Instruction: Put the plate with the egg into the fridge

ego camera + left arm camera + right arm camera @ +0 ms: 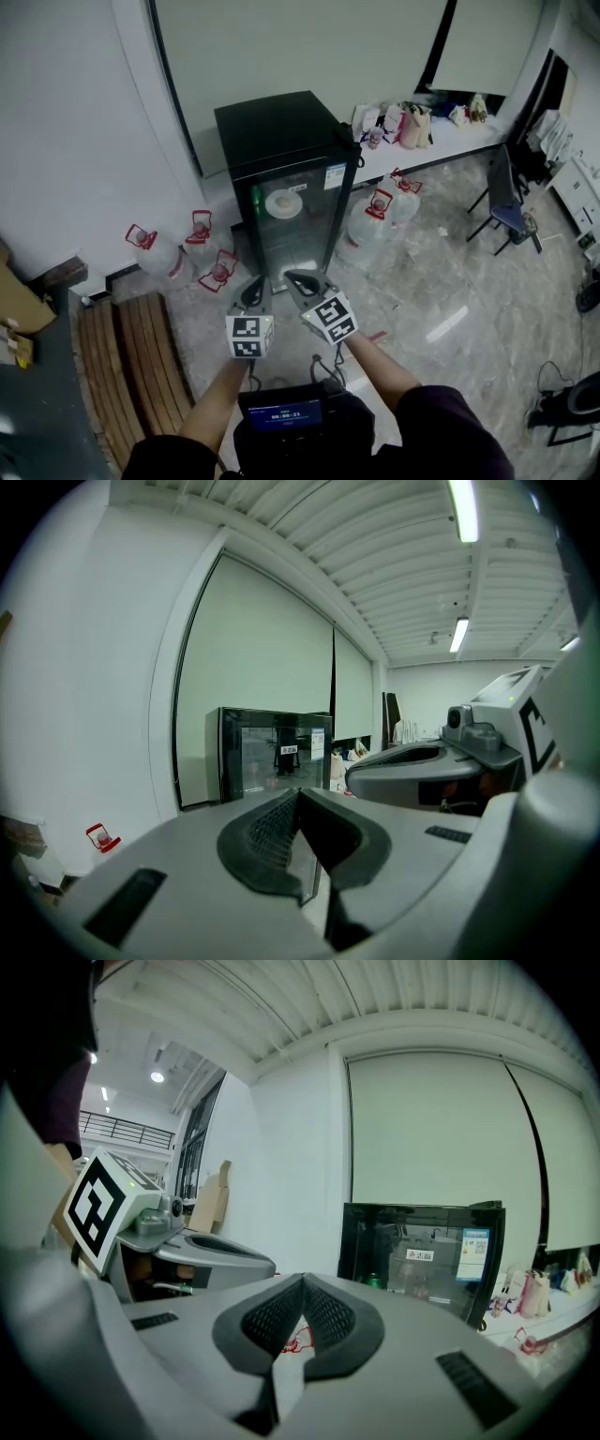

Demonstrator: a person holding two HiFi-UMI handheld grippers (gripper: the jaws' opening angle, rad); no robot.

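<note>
Fridge first: the black glass-door fridge [281, 141] stands closed against the white wall [84, 141]. Through its glass we see the round white plate [283, 203] on an upper shelf, with the egg too small to make out. We hold the left gripper [253, 286] and right gripper [300, 281] side by side in front of the door, apart from it, both with jaws pressed together on nothing.
</note>
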